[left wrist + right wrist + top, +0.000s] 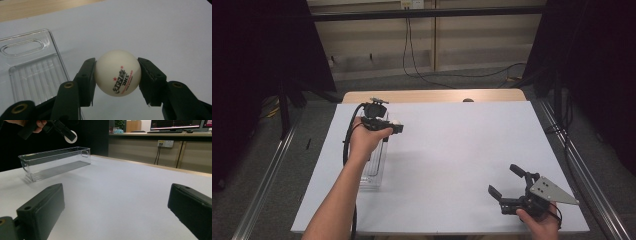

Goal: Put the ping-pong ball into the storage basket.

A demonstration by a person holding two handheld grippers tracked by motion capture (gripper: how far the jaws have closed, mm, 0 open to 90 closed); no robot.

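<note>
Two hand-held grippers working over a white-topped desk.

The left gripper, held in the person's left hand, is hovering beside the far end of a clear plastic bin and gripping a small white ball at its tip. The right gripper, in the right hand, is sitting low near the desk's front right corner, its fingers spread wide, well apart from the bin.

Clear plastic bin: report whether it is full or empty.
Empty. The clear rectangular plastic bin shows only its bare ribbed floor; the white ping-pong ball sits clamped in the left gripper.
</note>
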